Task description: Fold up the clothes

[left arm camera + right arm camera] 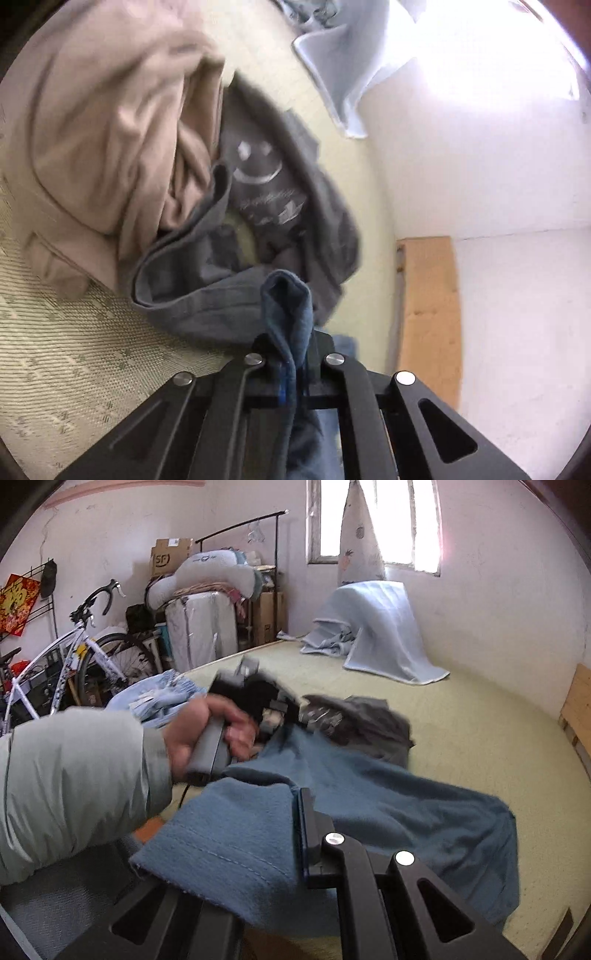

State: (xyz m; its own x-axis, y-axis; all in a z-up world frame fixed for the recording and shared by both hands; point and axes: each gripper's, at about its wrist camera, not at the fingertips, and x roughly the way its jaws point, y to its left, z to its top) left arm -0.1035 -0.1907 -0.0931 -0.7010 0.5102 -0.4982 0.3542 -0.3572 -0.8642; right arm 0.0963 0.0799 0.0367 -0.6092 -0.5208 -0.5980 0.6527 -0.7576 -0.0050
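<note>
Blue garment point(388, 812) | both claws, left gripper point(290, 363) and right gripper point(295, 834), clamp its edges | right's left finger hidden under cloth

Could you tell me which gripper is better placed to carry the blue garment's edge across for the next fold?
Probably the right gripper: it pinches a broad hemmed edge of the blue garment, which spreads over the mat. The left gripper holds only a narrow bunched fold.

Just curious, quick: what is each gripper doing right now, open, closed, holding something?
Left gripper: closed, pinching a fold of the blue garment.
Right gripper: closed on the blue garment's hem.
</note>
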